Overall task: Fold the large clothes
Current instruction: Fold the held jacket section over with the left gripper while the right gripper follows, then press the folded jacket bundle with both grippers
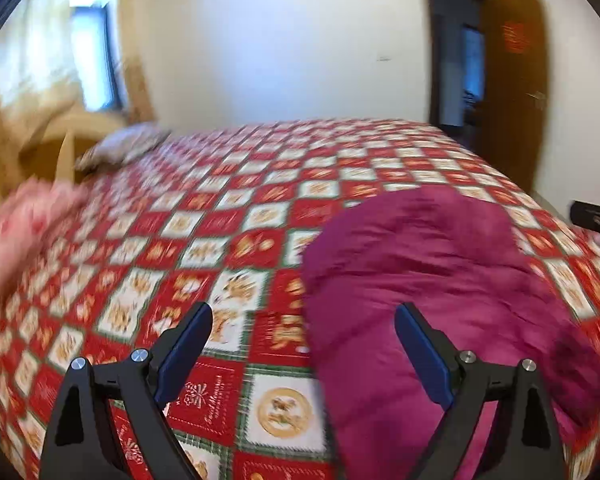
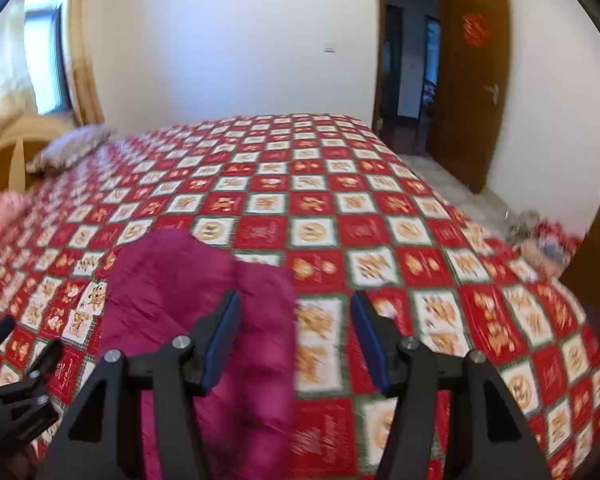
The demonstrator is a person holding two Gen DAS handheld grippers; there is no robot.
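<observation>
my left tool (image 1: 304,316) has its jaws wide apart with nothing between them, hanging over the near part of the bed (image 1: 260,184). my right tool (image 2: 296,312) is also apart, less widely, and empty; through its gap i see only the checked bedspread (image 2: 380,216). neither tool is clamped on anything.

the task's thing, a magenta padded garment (image 1: 432,280), lies on the near side of the bed in a thick, rounded bundle. from the left tool it sits to the right, running under the right finger; from the right tool it sits to the left (image 2: 204,280), behind the left finger. so it lies between my two tools. both views are smeared, so i cannot tell where its hem, sleeves or seams lie, or how far the folding has got.

what could go wrong, as i judge it: the puffy fabric is likely to spring back, so any fold may open if nobody presses it flat. reaching in while the view is blurred, i could pinch several layers at once, or catch the bedspread with the garment and drag both. a grip on one corner only would likely skew the fold.

i see no containers here, no basket or box. a pink fluffy thing (image 1: 24,232) and a pillow (image 1: 124,146) lie at the far left of the bed, well apart from the garment.
</observation>
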